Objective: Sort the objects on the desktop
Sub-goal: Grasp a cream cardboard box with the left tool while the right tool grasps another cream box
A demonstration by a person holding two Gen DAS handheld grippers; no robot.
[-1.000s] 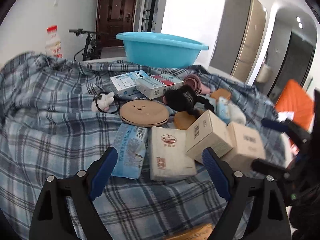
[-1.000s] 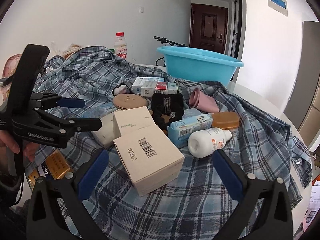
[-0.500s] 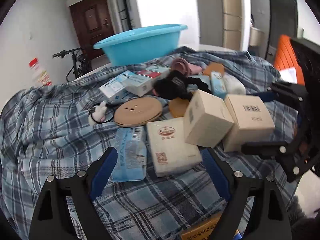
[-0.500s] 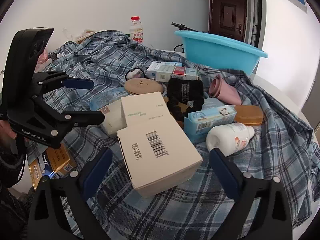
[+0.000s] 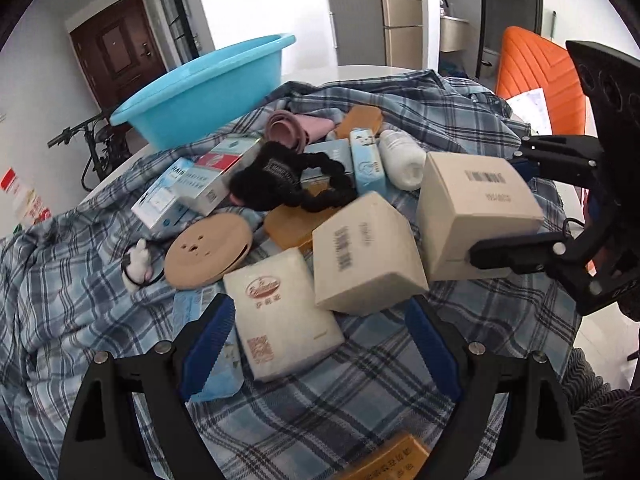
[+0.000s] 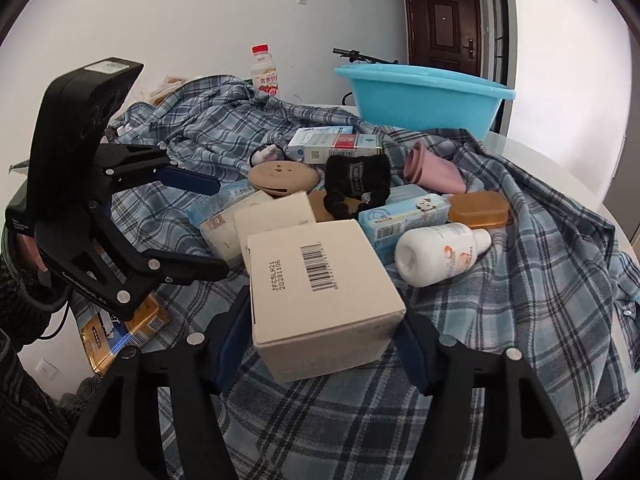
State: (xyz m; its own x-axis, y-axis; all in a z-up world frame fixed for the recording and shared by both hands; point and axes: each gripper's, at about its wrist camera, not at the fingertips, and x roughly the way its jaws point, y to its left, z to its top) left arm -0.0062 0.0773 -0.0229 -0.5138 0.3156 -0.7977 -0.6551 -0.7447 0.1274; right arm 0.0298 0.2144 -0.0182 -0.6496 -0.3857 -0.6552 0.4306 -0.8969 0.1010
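Note:
A barcoded cardboard box [image 6: 320, 292] sits between the fingers of my right gripper [image 6: 320, 344], whose pads press both its sides; the box also shows in the left wrist view [image 5: 476, 216]. My left gripper [image 5: 316, 344] is open, its pads on either side of a white tissue pack [image 5: 280, 312], not touching. A second cardboard box [image 5: 364, 256] leans beside the pack. A blue basin [image 6: 424, 96] stands at the back of the table [image 6: 560, 168].
On the plaid cloth [image 6: 520, 320] lie a round brown disc [image 5: 208, 252], a black hair band [image 5: 288, 184], a white bottle [image 6: 440, 252], blue cartons [image 6: 404, 216], an orange soap case [image 6: 480, 208], a pink cup [image 6: 432, 168]. An orange chair [image 5: 540, 80] stands right.
My right gripper has moved forward and closed around the barcoded box. My left gripper has moved closer to the tissue pack and stayed open.

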